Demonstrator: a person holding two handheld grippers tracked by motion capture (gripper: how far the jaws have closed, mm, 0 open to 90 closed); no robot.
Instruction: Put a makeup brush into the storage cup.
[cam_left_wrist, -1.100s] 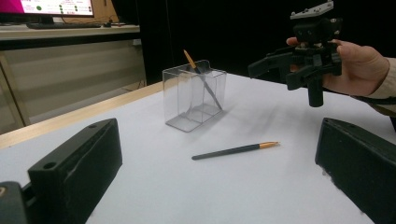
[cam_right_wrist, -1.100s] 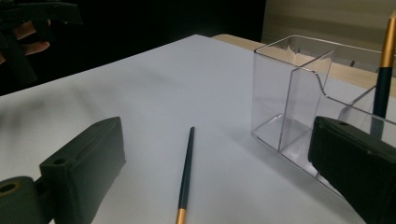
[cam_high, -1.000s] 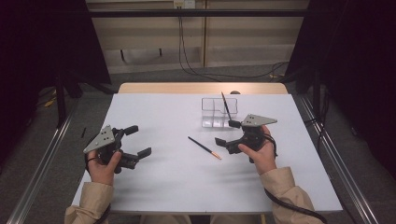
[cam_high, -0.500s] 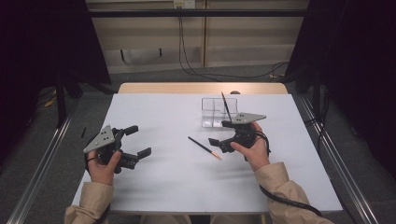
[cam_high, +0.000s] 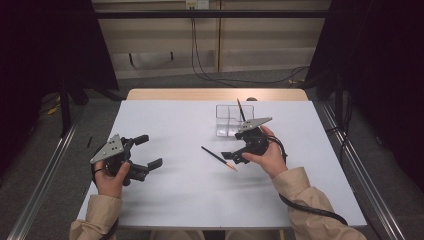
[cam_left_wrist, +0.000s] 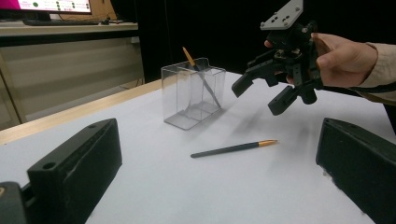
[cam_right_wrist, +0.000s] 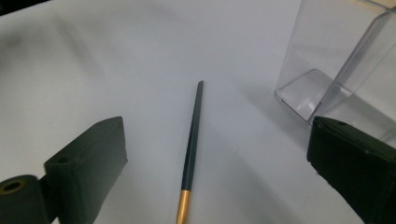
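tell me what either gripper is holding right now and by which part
Nothing is held. Both the right gripper and the left gripper are open and empty; the pencil lies on the table between the right gripper's jaws, untouched.

The high view is looking forward and down over the whole table (cam_high: 165, 200). Both gripper views are sitting low and close above it, each facing the pen (cam_right_wrist: 192, 140) lying beside the clear organizer box (cam_left_wrist: 194, 91), which all three are sharing.

I hold my left gripper (cam_high: 148, 151) low and open, my right gripper (cam_high: 234, 150) raised, jaws apart.
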